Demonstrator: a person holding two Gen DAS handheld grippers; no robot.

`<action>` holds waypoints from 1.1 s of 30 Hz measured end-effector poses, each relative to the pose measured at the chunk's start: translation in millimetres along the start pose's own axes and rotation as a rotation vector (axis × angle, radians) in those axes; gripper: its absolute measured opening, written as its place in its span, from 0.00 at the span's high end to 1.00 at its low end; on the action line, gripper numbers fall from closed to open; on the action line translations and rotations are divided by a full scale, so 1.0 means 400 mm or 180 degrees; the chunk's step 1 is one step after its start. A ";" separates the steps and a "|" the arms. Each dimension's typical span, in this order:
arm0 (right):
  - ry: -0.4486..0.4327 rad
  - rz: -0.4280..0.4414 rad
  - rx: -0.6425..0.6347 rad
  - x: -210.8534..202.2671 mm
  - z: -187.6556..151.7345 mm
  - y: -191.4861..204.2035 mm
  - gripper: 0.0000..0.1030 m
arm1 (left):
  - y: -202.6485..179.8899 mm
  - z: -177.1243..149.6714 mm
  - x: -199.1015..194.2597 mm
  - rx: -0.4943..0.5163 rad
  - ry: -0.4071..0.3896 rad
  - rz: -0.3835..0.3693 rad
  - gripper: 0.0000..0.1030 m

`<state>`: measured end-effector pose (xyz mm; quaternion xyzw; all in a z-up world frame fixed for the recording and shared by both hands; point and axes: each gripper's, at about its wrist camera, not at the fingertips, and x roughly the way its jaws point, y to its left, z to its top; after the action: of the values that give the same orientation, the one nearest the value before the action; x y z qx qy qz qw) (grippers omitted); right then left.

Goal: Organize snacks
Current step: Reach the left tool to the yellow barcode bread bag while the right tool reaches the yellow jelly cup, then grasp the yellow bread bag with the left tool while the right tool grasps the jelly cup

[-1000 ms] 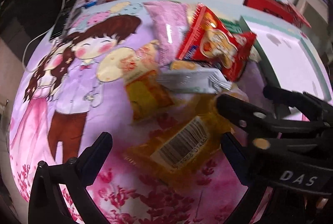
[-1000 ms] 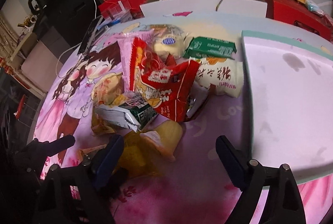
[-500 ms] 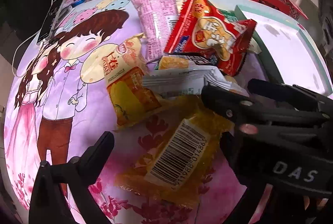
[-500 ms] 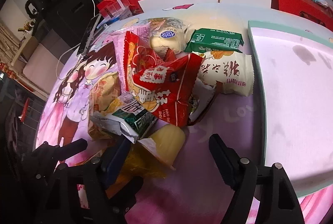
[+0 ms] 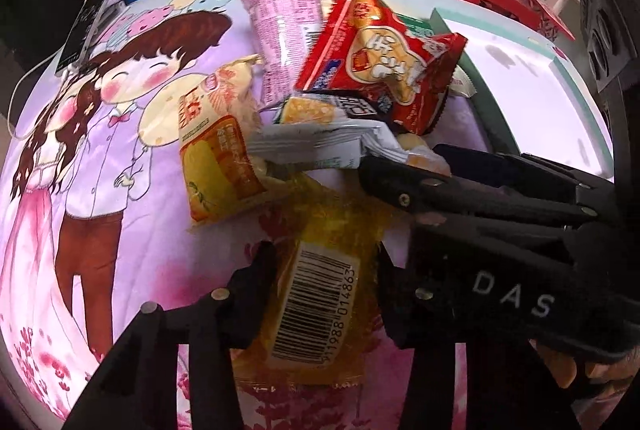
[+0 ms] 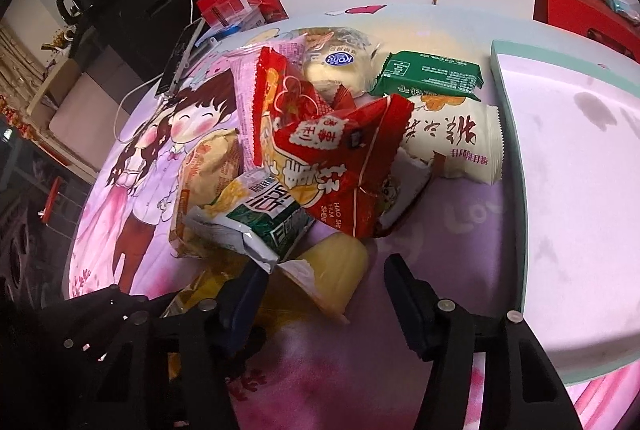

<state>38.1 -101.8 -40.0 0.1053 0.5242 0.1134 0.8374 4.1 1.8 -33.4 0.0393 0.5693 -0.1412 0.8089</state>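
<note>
Dim pinkish indoor light; strong fisheye bending, dark vignetted corners; glare on wrappers; sharp focus.

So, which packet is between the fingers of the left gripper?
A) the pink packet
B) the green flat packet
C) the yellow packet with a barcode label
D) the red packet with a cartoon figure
C: in the left wrist view, the left gripper has just been closing, and its fingers now press both sides of the yellow packet with a barcode label.
</note>
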 end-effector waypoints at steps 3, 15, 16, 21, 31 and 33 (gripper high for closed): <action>0.0003 -0.0003 0.0001 0.003 0.000 0.000 0.39 | 0.027 0.001 0.003 -0.0129 0.0006 0.0015 0.52; 0.0018 -0.0109 -0.0134 0.023 -0.004 0.027 0.47 | 0.111 -0.008 0.002 -0.0535 -0.0007 0.0139 0.53; 0.0017 -0.0125 -0.0139 0.023 -0.005 0.026 0.49 | 0.115 -0.007 0.004 -0.0535 -0.0004 0.0139 0.53; 0.0008 -0.0144 -0.0151 0.017 -0.005 0.023 0.50 | 0.135 -0.005 0.008 -0.0559 -0.0003 0.0119 0.53; -0.0072 -0.0143 -0.0147 -0.038 -0.014 0.017 0.50 | 0.113 -0.007 -0.033 -0.0563 -0.0110 0.0092 0.57; -0.0114 -0.0125 -0.0139 -0.058 -0.016 0.015 0.50 | 0.110 -0.008 -0.051 -0.0550 -0.0184 0.0069 0.57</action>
<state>22.1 -102.5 -21.1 0.0787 0.5085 0.1065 0.8508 6.8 48.4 -19.9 -0.0285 0.5554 -0.0839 0.8269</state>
